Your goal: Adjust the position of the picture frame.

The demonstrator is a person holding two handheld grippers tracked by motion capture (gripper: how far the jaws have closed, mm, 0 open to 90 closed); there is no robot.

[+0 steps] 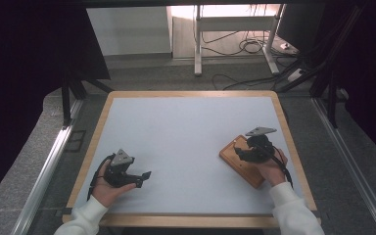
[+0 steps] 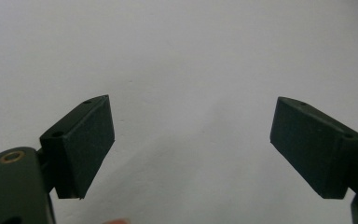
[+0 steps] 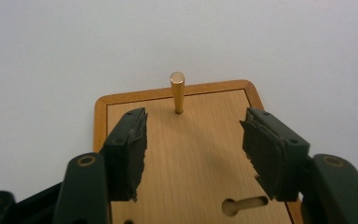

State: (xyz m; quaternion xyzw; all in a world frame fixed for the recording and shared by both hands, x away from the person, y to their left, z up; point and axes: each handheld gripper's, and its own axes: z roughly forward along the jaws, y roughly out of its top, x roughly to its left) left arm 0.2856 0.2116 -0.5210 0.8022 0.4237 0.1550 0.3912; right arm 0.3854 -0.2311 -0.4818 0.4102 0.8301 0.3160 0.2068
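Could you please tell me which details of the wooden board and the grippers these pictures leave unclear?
- Wooden board: in the high view, the right gripper and hand cover its middle.
- Board's near end: cut off by the right gripper view's bottom edge; a keyhole slot is partly hidden behind a jaw.
- Brass peg: too small to make out in the high view.
- Left gripper: body cut off below.

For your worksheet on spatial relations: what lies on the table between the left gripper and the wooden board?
Nothing: in the high view the stretch of table between the left gripper and the wooden board is bare.
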